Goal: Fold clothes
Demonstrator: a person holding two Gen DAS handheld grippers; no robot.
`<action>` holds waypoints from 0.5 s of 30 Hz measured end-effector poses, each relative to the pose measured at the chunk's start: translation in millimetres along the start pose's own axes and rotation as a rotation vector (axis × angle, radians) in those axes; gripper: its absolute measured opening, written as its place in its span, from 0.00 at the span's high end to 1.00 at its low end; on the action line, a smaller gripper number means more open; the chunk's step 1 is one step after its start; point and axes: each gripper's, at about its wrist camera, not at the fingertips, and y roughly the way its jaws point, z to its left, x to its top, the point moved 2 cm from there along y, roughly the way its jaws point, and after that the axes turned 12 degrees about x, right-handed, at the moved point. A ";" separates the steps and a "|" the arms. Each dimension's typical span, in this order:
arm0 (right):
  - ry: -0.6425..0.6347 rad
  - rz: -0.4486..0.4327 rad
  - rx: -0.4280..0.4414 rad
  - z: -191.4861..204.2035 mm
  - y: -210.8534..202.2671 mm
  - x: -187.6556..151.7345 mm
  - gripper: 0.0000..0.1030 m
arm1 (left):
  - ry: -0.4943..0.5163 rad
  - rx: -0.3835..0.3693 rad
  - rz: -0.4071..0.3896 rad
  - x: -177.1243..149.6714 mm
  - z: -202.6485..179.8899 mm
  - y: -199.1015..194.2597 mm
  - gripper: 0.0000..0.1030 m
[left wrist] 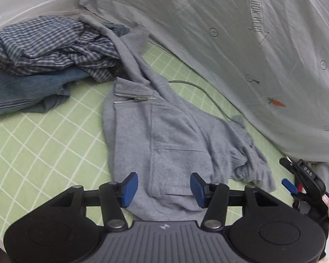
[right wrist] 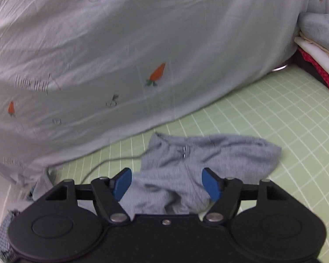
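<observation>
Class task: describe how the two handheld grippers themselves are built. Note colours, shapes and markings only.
Both the left gripper and right gripper have black bodies with two round housings, black linkage arms on silver pivot pins, and blue fingers. The left one's centre plate is grey, ribbed, with a small pale logo.

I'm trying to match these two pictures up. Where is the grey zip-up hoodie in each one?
Left wrist view: grey hoodie fills the centre, stretching up from the claw.
Right wrist view: grey hoodie lies crumpled at lower centre.
Shared landmark: the carrot-print sheet behind it, above the green checked cover.
</observation>
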 end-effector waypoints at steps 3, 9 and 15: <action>-0.080 0.076 -0.007 14.8 14.1 -29.8 0.29 | -0.008 0.056 -0.020 2.6 13.9 2.3 0.40; -0.266 0.177 0.076 78.9 69.9 -59.4 0.39 | 0.002 0.088 -0.048 19.7 34.3 7.8 0.32; -0.375 0.290 0.036 101.5 124.0 -80.3 0.51 | 0.029 0.117 -0.061 39.1 41.9 12.8 0.32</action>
